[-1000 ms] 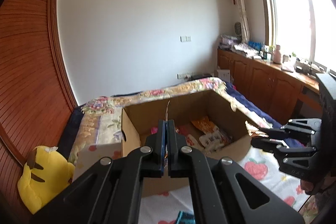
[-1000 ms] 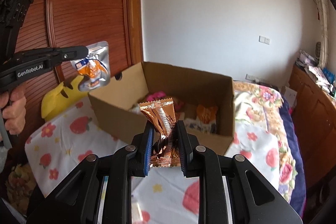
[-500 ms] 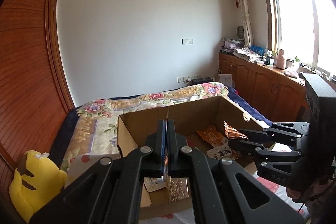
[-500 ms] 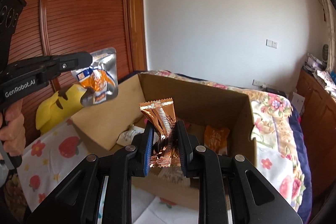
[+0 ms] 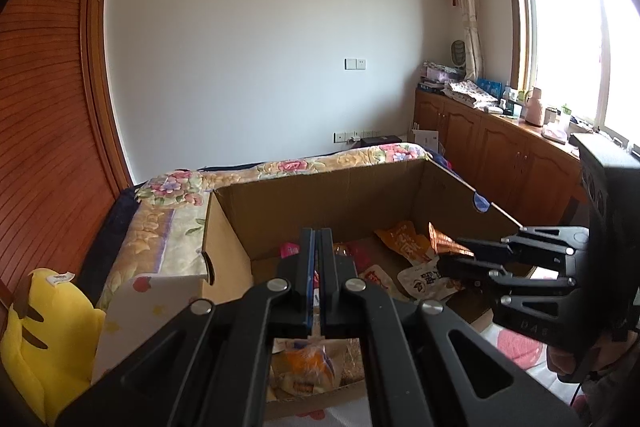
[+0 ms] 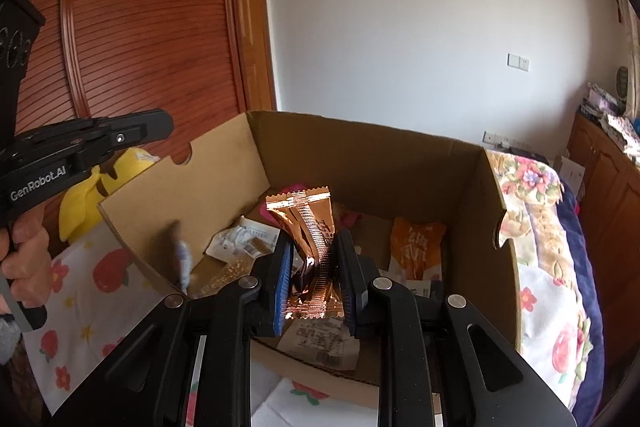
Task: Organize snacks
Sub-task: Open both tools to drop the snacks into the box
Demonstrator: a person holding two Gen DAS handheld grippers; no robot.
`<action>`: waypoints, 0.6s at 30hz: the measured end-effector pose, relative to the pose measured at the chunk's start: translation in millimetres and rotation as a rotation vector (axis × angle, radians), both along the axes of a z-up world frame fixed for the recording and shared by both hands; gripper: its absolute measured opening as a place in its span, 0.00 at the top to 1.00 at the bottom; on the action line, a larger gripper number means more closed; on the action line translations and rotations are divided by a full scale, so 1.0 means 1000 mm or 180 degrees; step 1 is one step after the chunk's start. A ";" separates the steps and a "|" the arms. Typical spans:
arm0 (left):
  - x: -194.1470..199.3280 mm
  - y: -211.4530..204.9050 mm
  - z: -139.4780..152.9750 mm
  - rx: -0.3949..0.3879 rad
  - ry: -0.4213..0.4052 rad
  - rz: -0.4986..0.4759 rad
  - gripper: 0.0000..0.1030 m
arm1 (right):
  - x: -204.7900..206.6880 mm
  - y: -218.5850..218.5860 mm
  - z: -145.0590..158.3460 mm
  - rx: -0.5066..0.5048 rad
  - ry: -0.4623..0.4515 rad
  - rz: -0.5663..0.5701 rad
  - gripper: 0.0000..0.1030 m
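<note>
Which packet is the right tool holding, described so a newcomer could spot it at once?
Find the open cardboard box on the floral bed. Just above its near edge, the right tool clamps a shiny copper-coloured foil packet, standing upright with a zigzag-cut top. Unlike the matte orange bag and white packets lying flat inside, it is metallic and off the box floor.

A blurred streak point(image 6: 181, 259), pale and bluish, hangs left of the right gripper point(image 6: 313, 267) by the box point(image 6: 208, 203) wall; what it is cannot be told. The left gripper point(image 5: 317, 283) hides part of an orange packet point(image 5: 308, 371) beneath it. The print on the packets is too small to read.
</note>
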State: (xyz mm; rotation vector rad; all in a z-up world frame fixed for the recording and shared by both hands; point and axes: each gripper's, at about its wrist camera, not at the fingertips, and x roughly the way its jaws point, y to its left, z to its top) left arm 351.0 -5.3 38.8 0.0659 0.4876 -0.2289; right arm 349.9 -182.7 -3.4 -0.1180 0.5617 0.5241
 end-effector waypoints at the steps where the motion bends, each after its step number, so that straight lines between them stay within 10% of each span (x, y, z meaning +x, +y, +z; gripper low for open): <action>1: 0.000 0.000 -0.003 -0.0001 0.0029 -0.0008 1.00 | 0.001 -0.001 0.000 0.0010 0.0007 -0.0014 0.81; 18: 0.003 0.008 -0.027 -0.0021 0.0257 0.0067 0.94 | 0.006 0.000 -0.009 -0.0038 0.0057 -0.0055 0.75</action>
